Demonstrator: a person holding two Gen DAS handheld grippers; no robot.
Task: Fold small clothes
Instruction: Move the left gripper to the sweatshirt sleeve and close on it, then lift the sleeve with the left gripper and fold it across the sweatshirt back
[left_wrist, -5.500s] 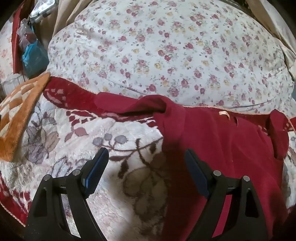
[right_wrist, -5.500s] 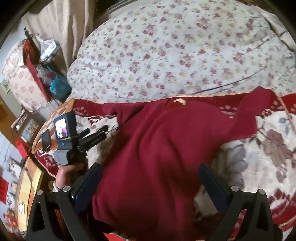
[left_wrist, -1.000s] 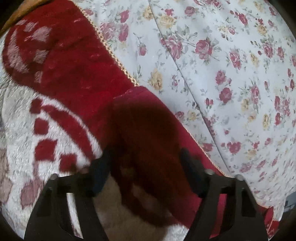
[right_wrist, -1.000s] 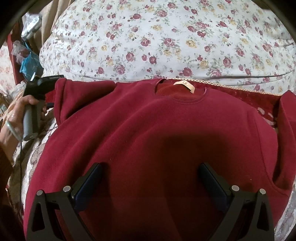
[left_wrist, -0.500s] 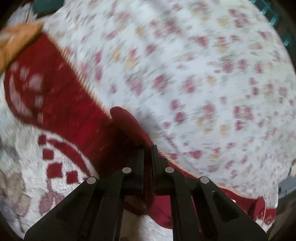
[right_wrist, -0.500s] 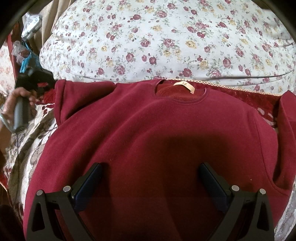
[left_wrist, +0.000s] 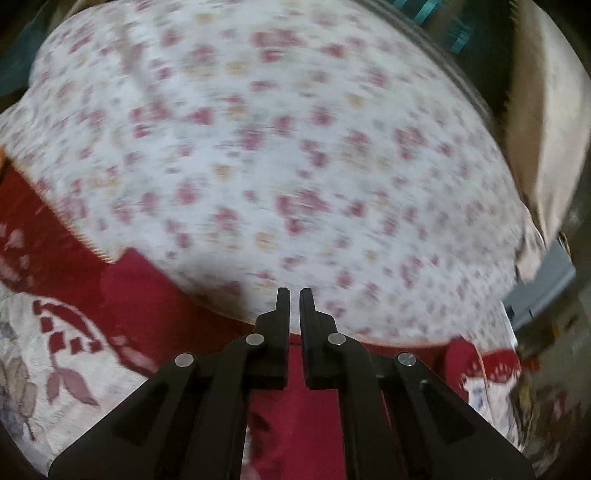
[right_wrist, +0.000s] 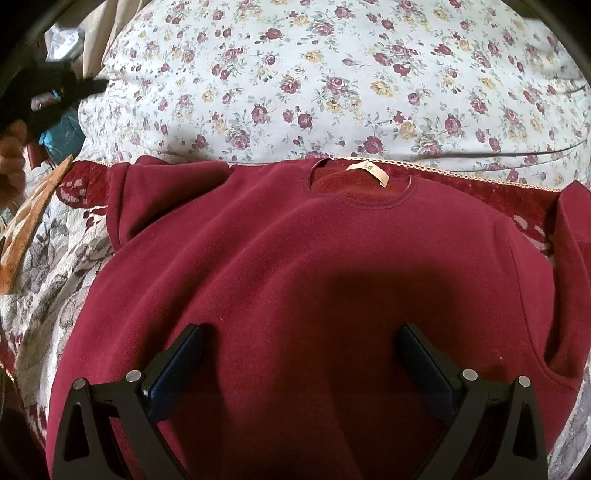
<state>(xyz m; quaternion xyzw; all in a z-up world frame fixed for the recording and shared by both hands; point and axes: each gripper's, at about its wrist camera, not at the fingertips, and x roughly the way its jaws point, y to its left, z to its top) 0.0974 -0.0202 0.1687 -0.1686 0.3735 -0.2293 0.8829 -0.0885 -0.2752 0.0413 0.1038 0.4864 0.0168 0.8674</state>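
A dark red sweatshirt (right_wrist: 314, 266) lies flat, front up, on a patterned blanket, its neck and tag (right_wrist: 367, 171) toward the floral pillow. My right gripper (right_wrist: 301, 354) is open and hovers over the sweatshirt's chest. My left gripper (left_wrist: 294, 295) is shut with nothing between its fingertips, raised above the blanket; red fabric (left_wrist: 295, 417) shows below the fingers. In the right wrist view the left gripper (right_wrist: 48, 96) is up at the far left, apart from the left sleeve (right_wrist: 162, 192), which lies folded on the blanket.
A large floral pillow (right_wrist: 332, 74) lies along the far side. The blanket (right_wrist: 55, 258) has a red border with a gold trim. An orange patterned cloth (right_wrist: 26, 229) is at the left. A blue bag (right_wrist: 61, 136) sits beyond it.
My left gripper shut on the sleeve end half a second ago, and has since lifted up and swung right, empty. My right gripper has stayed still and open.
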